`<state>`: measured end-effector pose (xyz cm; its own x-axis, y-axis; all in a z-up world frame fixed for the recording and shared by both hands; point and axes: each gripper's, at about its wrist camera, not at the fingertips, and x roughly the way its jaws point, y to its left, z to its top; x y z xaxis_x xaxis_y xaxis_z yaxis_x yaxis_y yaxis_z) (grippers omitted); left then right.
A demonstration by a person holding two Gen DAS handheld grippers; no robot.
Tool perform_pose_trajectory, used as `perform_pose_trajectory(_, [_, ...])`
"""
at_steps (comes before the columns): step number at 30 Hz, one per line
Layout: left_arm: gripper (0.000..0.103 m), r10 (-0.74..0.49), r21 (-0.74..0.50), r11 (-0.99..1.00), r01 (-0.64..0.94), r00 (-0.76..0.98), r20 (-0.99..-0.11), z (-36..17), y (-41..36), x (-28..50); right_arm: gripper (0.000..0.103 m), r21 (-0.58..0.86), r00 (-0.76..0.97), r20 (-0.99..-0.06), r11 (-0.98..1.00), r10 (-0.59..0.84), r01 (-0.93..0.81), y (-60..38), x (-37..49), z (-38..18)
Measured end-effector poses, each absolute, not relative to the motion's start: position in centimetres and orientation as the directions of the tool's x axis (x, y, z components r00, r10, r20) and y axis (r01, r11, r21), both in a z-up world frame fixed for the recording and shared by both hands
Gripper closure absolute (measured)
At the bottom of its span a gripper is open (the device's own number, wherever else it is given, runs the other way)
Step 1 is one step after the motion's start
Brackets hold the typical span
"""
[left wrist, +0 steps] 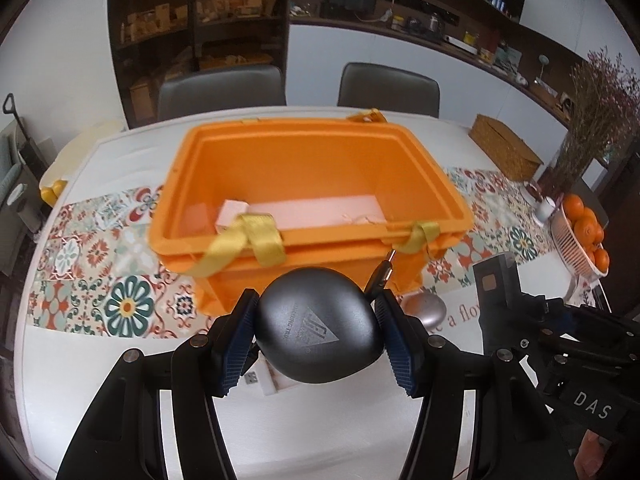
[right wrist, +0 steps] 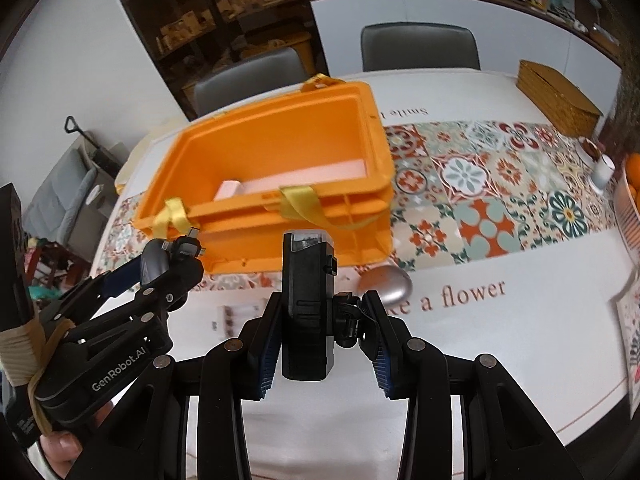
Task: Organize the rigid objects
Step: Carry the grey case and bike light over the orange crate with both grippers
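My left gripper (left wrist: pixel 316 320) is shut on a dark grey egg-shaped case (left wrist: pixel 320 328) with a triangle logo; a cable plug (left wrist: pixel 386 266) sticks up beside its right finger. My right gripper (right wrist: pixel 323 304) is shut on an upright black box-shaped device (right wrist: pixel 306 304), whose side clip (right wrist: pixel 348 320) meets the right pad. Both hang above the near table, just in front of the open orange bin (left wrist: pixel 240 152) (right wrist: pixel 256 136). Pale pink boxes (left wrist: pixel 320 210) lie inside the bin. The left gripper (right wrist: pixel 168 256) shows at the left of the right wrist view.
A silver oval object (right wrist: pixel 390 284) lies on the tablecloth near the bin's front corner, and a white box (left wrist: pixel 276 380) sits under my left gripper. A woven box (right wrist: pixel 560 100), white cup (right wrist: pixel 602 172) and basket of oranges (left wrist: pixel 584 232) stand right. Two chairs (left wrist: pixel 224 88) face the far edge.
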<state>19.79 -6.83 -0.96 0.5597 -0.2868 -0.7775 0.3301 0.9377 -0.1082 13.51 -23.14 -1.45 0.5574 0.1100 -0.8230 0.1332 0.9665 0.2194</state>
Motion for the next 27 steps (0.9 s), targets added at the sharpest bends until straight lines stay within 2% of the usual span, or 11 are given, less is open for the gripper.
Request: perform_pose_trajectory(27, [0.044,-0.234,-0.086,0.964,0.250,0.658,-0.715,3.5,-4.7,24.6,0.063,0.225,0.623,-0.762,0.974,0.180,-0.006,-20.6,20.0,2.7])
